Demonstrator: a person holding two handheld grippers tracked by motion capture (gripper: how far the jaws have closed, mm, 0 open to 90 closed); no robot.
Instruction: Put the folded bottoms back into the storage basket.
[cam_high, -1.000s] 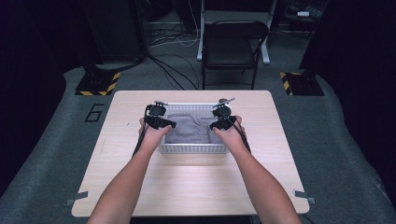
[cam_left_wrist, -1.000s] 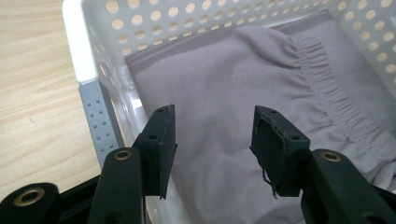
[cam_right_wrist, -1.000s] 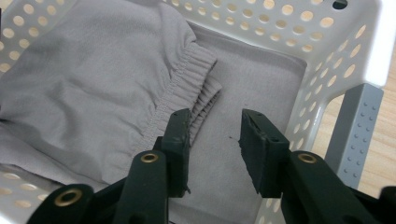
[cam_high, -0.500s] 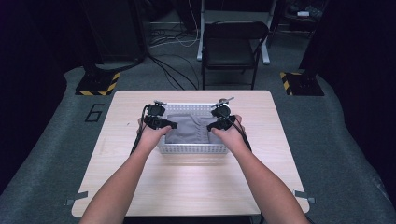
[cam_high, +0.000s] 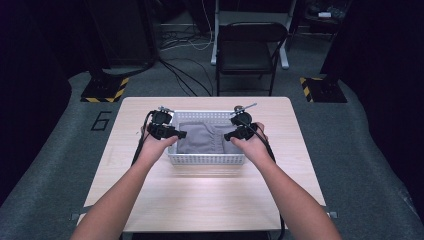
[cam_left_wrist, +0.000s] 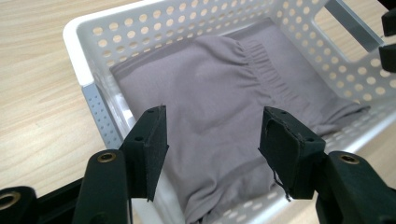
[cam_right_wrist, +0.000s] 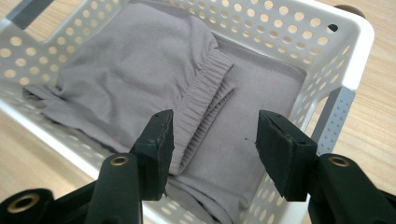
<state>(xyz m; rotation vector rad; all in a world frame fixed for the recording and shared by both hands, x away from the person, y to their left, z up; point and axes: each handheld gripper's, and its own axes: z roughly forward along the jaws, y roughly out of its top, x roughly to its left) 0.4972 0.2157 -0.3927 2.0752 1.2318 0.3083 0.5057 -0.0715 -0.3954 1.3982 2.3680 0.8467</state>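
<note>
Here, a grey garment (cam_left_wrist: 219, 121) is seen lying folded inside a white perforated basket (cam_high: 207, 159), its gathered elastic band (cam_right_wrist: 201, 100) running across the middle of the cloth. The garment (cam_right_wrist: 130, 74) fills most of the basket floor, and one end is spread toward the far wall as seen from the left gripper. The basket (cam_left_wrist: 88, 42) is placed on a light wooden table (cam_high: 200, 200), roughly at its centre, with a grey handle strip set into each short wall.

The left gripper (cam_left_wrist: 212, 140) is held over the near left corner of the basket, its jaws spread wide apart with nothing between them; the cloth is seen directly ahead of and below the pads, apart from them. The right gripper (cam_right_wrist: 212, 140) is likewise held released over the opposite end of the basket (cam_right_wrist: 355, 42), jaws parted and empty, with the elastic band lying just beyond its left jaw. From above, the left gripper (cam_high: 165, 131) and the right gripper (cam_high: 240, 131) are shown at the basket's two short sides, pointing inward toward each other, with the garment (cam_high: 200, 137) between them.

Beyond the table, a black chair (cam_high: 250, 50) is set on grey carpet, and cables (cam_high: 185, 75) are trailed across the floor beside it.
</note>
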